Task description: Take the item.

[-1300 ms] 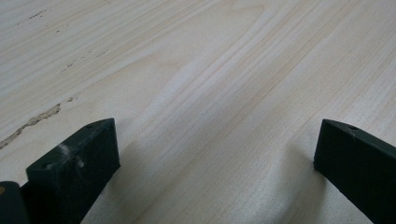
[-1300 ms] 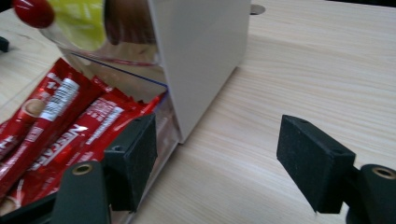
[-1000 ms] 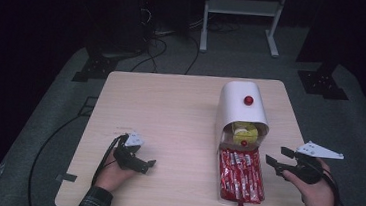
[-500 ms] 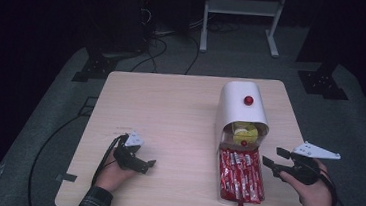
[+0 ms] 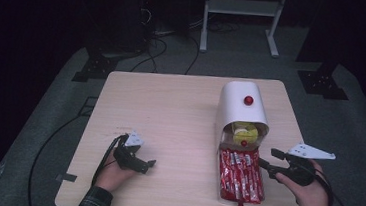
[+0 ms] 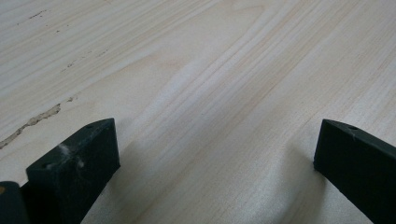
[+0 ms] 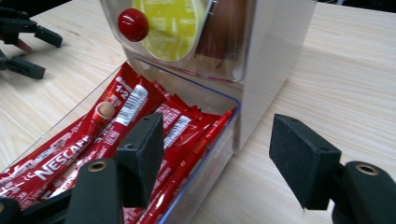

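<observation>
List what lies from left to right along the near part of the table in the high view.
Left gripper → drawer of red sachets → right gripper.

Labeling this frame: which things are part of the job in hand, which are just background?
In play:
- right gripper, jaws open, just been closing, nothing between them
- clear drawer of red Nescafe sticks
- white dispenser

Background:
- left gripper, open, resting on the table
- white stand
- floor cables
</observation>
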`<action>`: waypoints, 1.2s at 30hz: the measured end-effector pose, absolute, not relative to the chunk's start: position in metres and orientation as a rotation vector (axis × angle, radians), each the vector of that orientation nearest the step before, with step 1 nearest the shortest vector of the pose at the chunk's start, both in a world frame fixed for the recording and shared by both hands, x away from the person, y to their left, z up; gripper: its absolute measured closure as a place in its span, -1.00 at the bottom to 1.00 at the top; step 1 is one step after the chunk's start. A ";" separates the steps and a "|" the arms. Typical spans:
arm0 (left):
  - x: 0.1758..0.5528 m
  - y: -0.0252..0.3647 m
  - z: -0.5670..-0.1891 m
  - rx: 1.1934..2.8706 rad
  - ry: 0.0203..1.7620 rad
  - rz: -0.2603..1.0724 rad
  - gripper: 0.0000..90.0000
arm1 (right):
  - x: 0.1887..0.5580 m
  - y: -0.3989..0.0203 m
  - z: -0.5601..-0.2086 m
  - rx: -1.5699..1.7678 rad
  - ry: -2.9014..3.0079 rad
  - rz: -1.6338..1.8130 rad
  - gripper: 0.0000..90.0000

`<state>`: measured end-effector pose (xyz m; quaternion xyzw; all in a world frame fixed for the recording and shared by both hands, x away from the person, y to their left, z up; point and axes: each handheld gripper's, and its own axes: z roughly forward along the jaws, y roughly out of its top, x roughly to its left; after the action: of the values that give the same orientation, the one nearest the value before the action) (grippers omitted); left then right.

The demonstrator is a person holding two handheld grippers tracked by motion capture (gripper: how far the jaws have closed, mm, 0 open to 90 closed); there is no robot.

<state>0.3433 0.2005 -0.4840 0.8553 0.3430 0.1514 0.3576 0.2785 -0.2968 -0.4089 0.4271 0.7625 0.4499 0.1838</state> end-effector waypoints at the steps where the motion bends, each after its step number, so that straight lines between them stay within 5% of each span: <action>1: 0.343 0.201 -0.484 2.207 0.885 0.391 -1.00 | 0.278 -0.296 -0.409 1.201 2.153 1.268 -0.24; 36: 0.343 0.201 -0.484 2.207 0.885 0.391 -1.00 | 0.272 -0.255 -0.412 1.093 2.274 1.308 -0.23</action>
<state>0.3433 0.2005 -0.4840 0.8553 0.3429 0.1513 0.3577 0.2716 -0.2549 -0.4115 0.3802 0.7911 0.4553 0.1494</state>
